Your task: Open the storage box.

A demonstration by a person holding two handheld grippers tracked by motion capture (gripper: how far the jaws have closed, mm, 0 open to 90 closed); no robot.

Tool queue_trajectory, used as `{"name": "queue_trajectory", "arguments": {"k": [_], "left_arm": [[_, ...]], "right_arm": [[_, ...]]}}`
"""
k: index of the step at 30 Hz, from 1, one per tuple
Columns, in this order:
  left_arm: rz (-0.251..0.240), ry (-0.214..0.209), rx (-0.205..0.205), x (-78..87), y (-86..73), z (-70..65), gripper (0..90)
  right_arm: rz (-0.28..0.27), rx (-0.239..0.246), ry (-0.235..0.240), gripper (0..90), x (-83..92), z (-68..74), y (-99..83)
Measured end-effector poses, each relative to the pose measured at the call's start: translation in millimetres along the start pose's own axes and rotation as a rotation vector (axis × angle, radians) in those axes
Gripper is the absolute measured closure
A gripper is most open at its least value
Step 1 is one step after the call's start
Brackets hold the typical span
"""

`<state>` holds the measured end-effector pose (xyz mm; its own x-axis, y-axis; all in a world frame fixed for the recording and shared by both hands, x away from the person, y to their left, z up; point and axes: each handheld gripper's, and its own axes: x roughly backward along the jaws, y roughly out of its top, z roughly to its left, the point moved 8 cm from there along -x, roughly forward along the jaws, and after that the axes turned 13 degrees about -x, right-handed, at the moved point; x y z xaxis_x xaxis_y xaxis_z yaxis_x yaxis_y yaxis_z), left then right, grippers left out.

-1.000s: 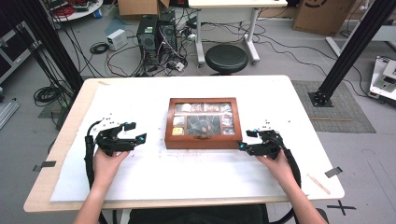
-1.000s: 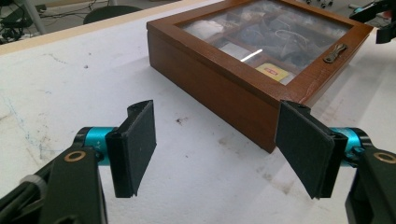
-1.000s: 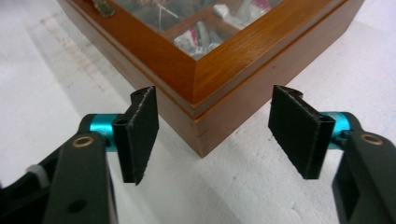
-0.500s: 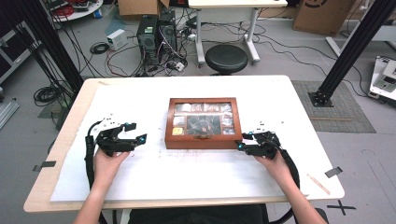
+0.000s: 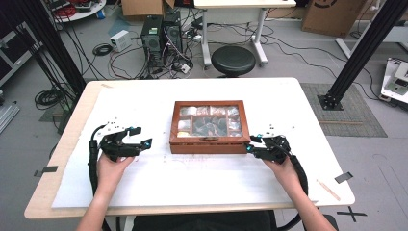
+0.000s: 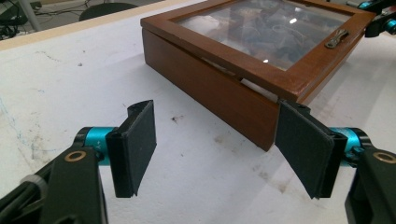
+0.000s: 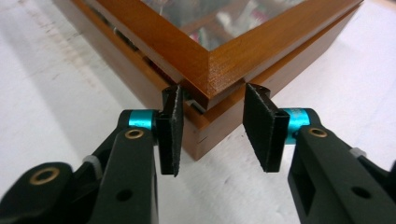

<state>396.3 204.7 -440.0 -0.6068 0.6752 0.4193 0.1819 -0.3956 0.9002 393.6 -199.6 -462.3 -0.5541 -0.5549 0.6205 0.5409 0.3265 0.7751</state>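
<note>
I am clamping the right gripper (image 7: pixel 212 123) on the wooden box (image 5: pixel 210 127) corner; lid not yet lifted, left gripper (image 6: pixel 219 149) waiting apart.

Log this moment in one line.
left hand-held gripper: open, short of box | right hand-held gripper: jaws just closed onto box corner

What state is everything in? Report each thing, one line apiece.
wooden box: closed
glass lid: down
clasp: lying on the lid's frame; unclear whether fastened
left gripper: open, empty
right gripper: jaws have just been closing, now shut on the box's near corner
</note>
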Motion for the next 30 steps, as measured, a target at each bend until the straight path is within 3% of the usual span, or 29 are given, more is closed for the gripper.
{"name": "queue_trajectory", "arguments": {"k": [6, 30], "left_arm": [[-0.003, -0.002, 0.000, 0.1, 0.5, -0.6, 29.5], [-0.009, 0.000, 0.008, 1.1, 1.2, 0.0, 29.5]], "right_arm": [[-0.047, 0.006, -0.047, 51.5, 3.9, -0.5, 6.3], [-0.156, -0.005, -0.033, 52.7, 13.8, 0.1, 35.8]]}}
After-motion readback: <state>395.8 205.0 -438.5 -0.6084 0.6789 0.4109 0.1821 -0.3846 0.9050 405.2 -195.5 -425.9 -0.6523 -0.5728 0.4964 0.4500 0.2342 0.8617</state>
